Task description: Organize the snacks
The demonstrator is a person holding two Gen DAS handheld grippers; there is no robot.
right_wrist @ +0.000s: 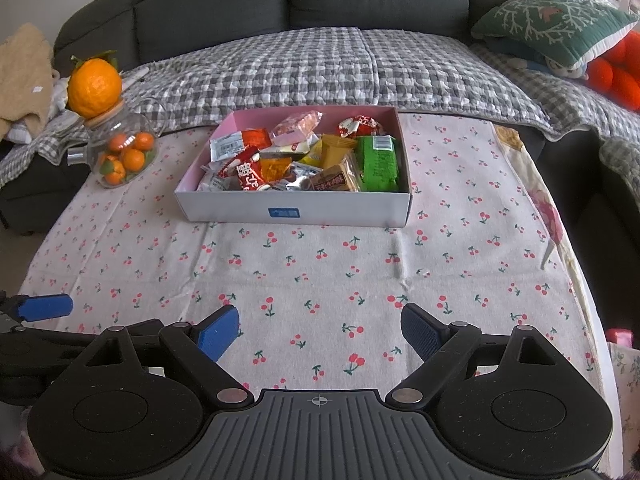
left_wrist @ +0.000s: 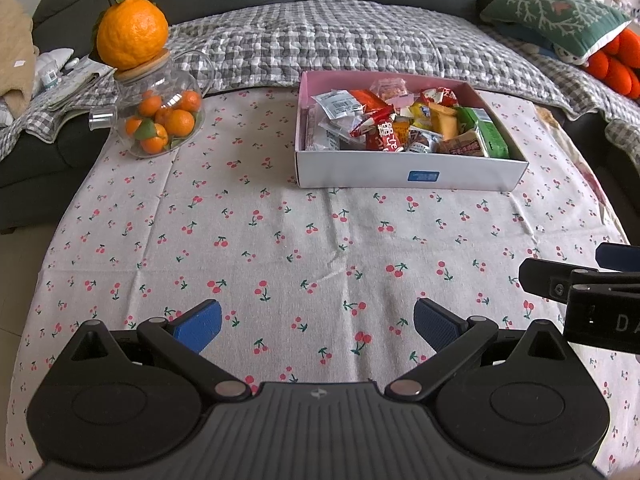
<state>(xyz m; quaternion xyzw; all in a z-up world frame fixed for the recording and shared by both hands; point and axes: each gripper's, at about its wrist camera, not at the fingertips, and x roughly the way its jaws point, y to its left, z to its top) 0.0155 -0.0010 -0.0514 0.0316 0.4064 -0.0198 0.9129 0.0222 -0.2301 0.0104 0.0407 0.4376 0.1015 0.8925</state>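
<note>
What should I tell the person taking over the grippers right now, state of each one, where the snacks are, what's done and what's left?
Left gripper: open, empty, above the cherry tablecloth.
Right gripper: open, empty, beside it.
Snacks: all piled loose in the white box at the table's far side; none lie on the cloth.
Glass jar of mandarins stands left of the box.
Done: snacks are in the box.
Left: possibly tidying the pile.
</note>
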